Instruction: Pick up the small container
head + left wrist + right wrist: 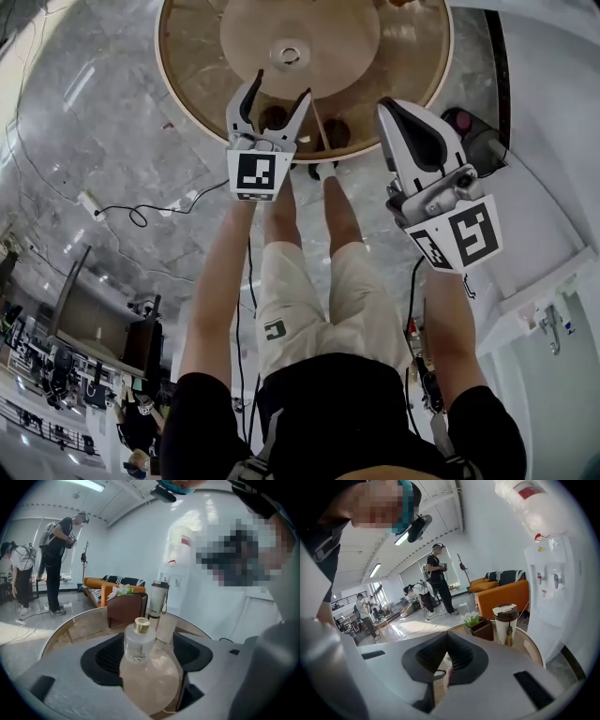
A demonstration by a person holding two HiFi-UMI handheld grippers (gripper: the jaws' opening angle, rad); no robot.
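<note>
Left tool (146,654) wide, small container (138,645) (frosted, gold cap) upright between jaws, seemingly untouched, on round table (79,627). Right tool (446,660) closed.

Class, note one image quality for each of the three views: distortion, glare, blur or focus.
Head view: fisheye bends the scene, and glare streaks the floor. Left gripper view: the bottle is sharp between open jaws, and the corners are vignetted black. Right gripper view: the near jaws are soft, with a mosaic patch top left.

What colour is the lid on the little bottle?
Gold. The lid on the frosted bottle shows best in the left gripper view.
</note>
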